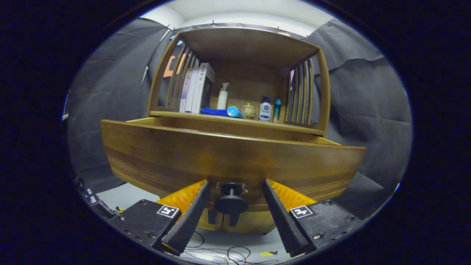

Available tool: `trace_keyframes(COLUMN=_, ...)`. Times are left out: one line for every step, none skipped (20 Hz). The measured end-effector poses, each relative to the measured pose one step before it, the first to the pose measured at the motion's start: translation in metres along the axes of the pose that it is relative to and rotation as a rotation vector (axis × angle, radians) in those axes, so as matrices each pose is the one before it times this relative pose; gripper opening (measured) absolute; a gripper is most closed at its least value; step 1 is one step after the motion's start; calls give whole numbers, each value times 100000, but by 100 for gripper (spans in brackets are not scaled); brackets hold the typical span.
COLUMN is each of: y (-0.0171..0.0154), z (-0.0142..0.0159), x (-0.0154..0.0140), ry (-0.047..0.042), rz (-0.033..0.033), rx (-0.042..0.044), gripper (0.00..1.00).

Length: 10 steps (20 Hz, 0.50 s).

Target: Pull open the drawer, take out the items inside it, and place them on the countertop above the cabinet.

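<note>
We had a single fisheye view, riding on the gripper (232, 191) and looking forward along its two fingers (187, 219), which rose from about 7 and 5 o'clock and stood spread to either side of the drawer knob (231, 201). The camera sat low and very close to the drawer front (228, 158), facing it almost square and tilted a little upward, so that we saw the underside of the shelf top (246, 44) at 12 o'clock. With one camera only, no part of the scene was shared with a second view.
</note>
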<state>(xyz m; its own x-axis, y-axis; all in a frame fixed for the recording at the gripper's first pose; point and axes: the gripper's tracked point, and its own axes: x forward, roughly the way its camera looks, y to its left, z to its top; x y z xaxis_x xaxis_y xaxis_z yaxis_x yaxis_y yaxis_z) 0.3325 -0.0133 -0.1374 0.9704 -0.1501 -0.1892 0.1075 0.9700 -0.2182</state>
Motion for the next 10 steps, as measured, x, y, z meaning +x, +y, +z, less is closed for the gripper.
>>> trace_keyframes(y=28, z=322, x=247, ry=-1101, rz=-170, rx=-586, gripper=95)
trace_keyframes(y=-95, z=435, x=762, ry=-405, rz=4, rx=-159, gripper=95)
trace_keyframes(y=132, z=-357, x=443, ry=2383, rz=180, rx=1052, gripper=95)
trace_keyframes(y=6, z=656, x=634, ry=-1266, rz=-13, rx=597, gripper=95)
trace_keyframes(y=33, z=-155, x=630, ry=1911, rz=66, rx=915, gripper=95)
trace_keyframes(y=84, z=510, x=654, ry=41, rz=-128, rx=293, gripper=95)
trace_keyframes(y=11, z=-28, x=622, ry=371, rz=-123, rx=-25, gripper=95)
trace_keyframes(y=-11, z=198, x=675, ry=465, rz=-103, rx=-487, gripper=95)
trace_keyframes(y=-21, z=6, x=515, ry=220, rz=-203, rx=-546, gripper=95)
trace_keyframes(y=10, z=115, x=537, ry=296, rz=-207, rx=-769, gripper=95)
